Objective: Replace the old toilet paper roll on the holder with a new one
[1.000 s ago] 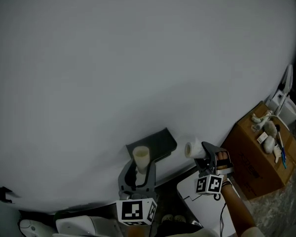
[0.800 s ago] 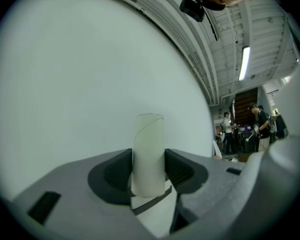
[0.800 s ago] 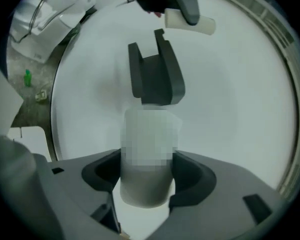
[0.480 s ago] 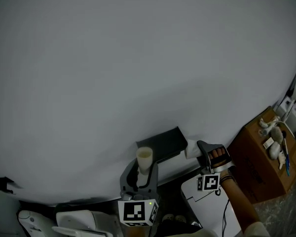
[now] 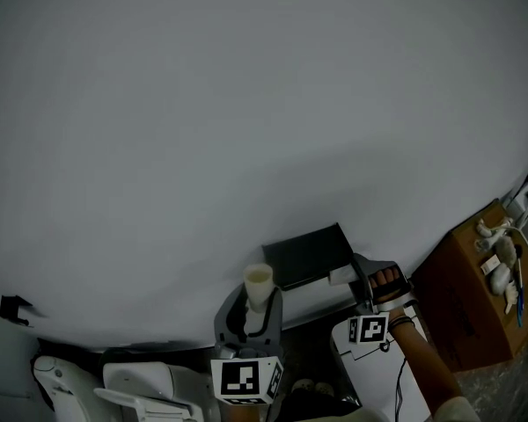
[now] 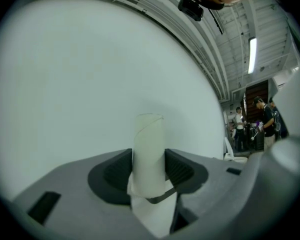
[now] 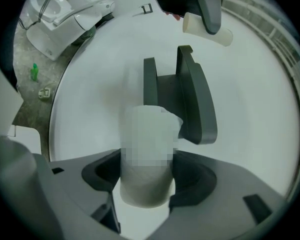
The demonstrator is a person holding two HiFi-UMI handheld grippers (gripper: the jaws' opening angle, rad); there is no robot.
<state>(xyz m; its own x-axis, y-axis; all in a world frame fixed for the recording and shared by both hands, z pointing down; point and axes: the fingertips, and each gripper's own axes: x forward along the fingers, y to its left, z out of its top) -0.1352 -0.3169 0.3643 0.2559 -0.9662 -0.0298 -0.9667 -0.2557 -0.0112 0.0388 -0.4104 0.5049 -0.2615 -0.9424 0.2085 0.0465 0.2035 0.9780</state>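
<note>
My left gripper [image 5: 250,304] is shut on the old roll, a bare cardboard tube [image 5: 258,282] that stands upright between its jaws; the left gripper view shows this tube [image 6: 149,154] against the white wall. My right gripper [image 5: 359,277] is shut on the new white toilet paper roll [image 5: 341,276], right at the lower right end of the dark holder [image 5: 306,254] on the wall. In the right gripper view the new roll [image 7: 146,164] sits between the jaws just in front of the holder [image 7: 185,99], whose cover stands out from the wall.
A white toilet [image 5: 114,385] stands at the lower left, below the left gripper. A brown cardboard box [image 5: 475,306] with small items on top is at the right. A white panel [image 5: 374,372] lies under my right arm. A small black fitting [image 5: 13,308] is on the wall, far left.
My right gripper has carried the new roll leftward, up against the holder's right end. The left gripper still holds the tube below the holder. The head view has shifted.
</note>
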